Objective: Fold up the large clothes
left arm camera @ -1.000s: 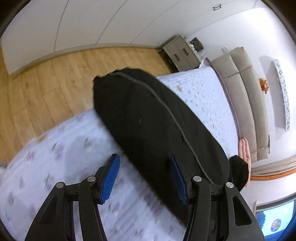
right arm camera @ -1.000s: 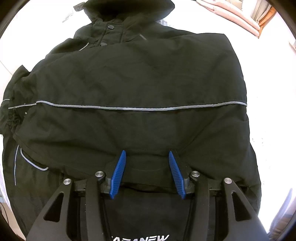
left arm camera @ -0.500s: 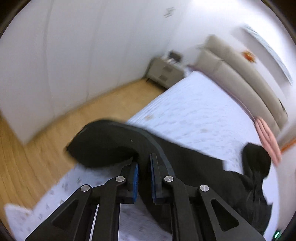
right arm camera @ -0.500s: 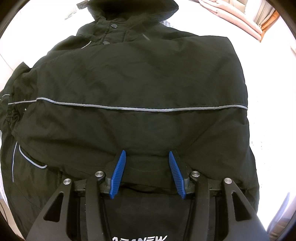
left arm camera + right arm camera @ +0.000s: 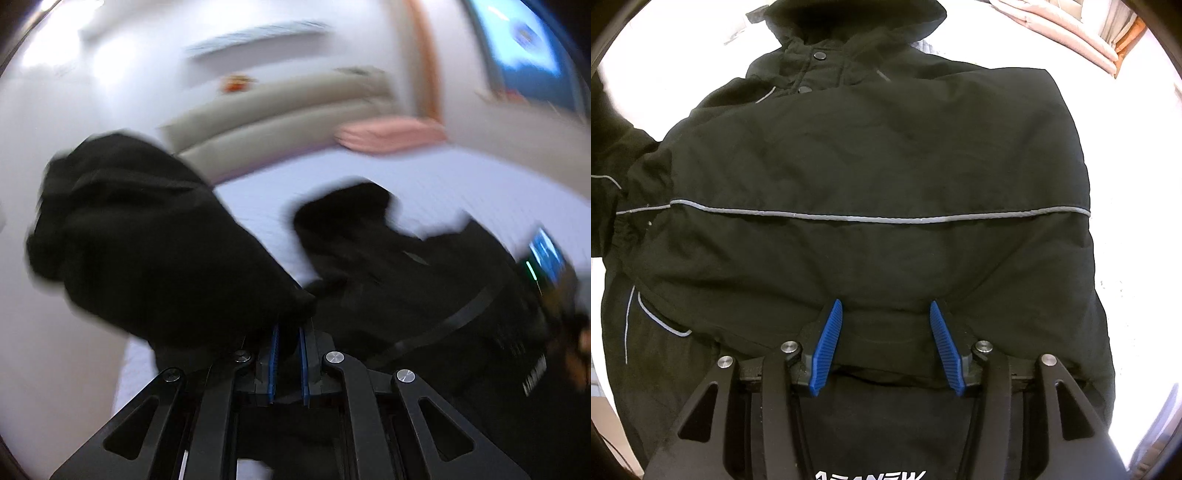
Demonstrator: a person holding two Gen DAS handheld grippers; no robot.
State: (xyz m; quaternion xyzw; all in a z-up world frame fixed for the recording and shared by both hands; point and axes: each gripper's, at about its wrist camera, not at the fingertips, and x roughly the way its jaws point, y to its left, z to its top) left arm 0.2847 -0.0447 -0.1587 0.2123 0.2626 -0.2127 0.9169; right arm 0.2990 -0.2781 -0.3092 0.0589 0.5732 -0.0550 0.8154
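the black jacket (image 5: 879,177) lies spread on the bed (image 5: 461,177), hood toward the headboard (image 5: 280,107). the left gripper (image 5: 288,332) is clamped on its sleeve (image 5: 147,240), lifted to fold across the jacket. the right gripper (image 5: 882,321), jaws half apart and gripping nothing, presses on the jacket's hem, likely as an anchor.

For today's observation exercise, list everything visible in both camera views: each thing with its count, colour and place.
jacket: one, black with grey piping, spread on the bed
sleeve: one, black, lifted at the left, pinched in the left gripper
bed: one, pale sheet, under the jacket
headboard: one, beige, behind the bed
folded cloth: one, pink, by the headboard
left gripper: one, black with blue pads, shut on the sleeve
right gripper: one, black with blue pads, jaws apart over the jacket's lower part
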